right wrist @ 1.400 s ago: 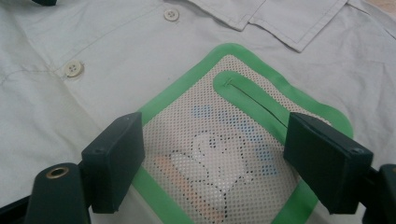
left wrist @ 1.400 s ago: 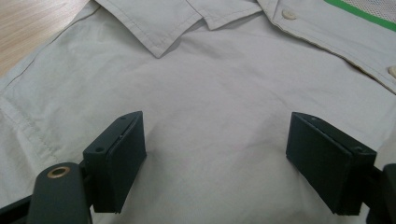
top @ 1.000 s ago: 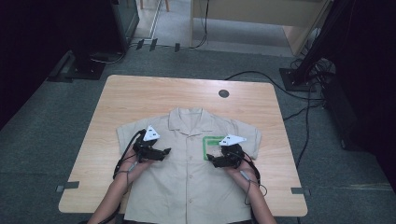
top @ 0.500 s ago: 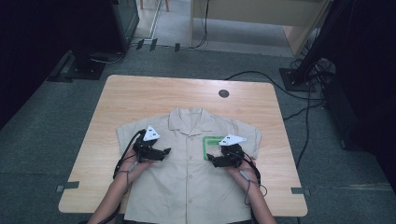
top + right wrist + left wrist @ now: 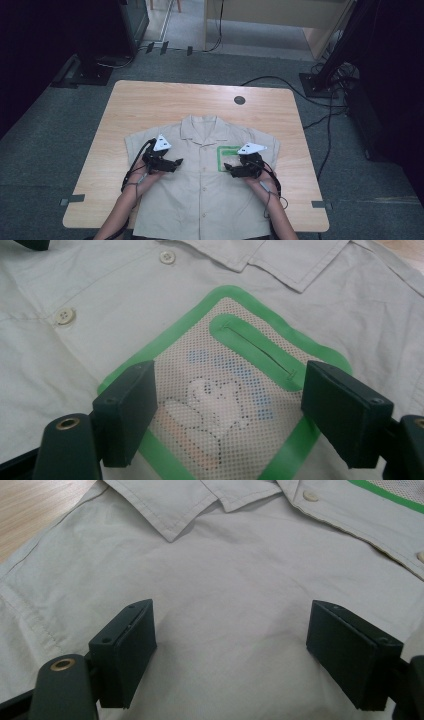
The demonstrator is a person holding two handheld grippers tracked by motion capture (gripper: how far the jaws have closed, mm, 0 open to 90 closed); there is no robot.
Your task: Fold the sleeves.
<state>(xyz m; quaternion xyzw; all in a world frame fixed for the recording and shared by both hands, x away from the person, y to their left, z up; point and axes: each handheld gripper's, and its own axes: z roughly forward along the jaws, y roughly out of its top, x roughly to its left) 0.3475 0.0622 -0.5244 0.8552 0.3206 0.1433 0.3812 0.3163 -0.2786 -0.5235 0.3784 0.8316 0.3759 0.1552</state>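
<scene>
Shirt is lying flat and buttoned on the table, collar toward 12 o'clock, hem hanging at the near edge at 6. I've got the left gripper low over the chest panel at about 9 o'clock from the button line, jaws wide apart with just plain beige cloth between them in the left gripper view. My right gripper sits at 3 o'clock, jaws also spread, straddling the green-edged mesh pocket. Can't tell if either one is actually touching fabric. Cable grommet sits up at 12 o'clock.
</scene>
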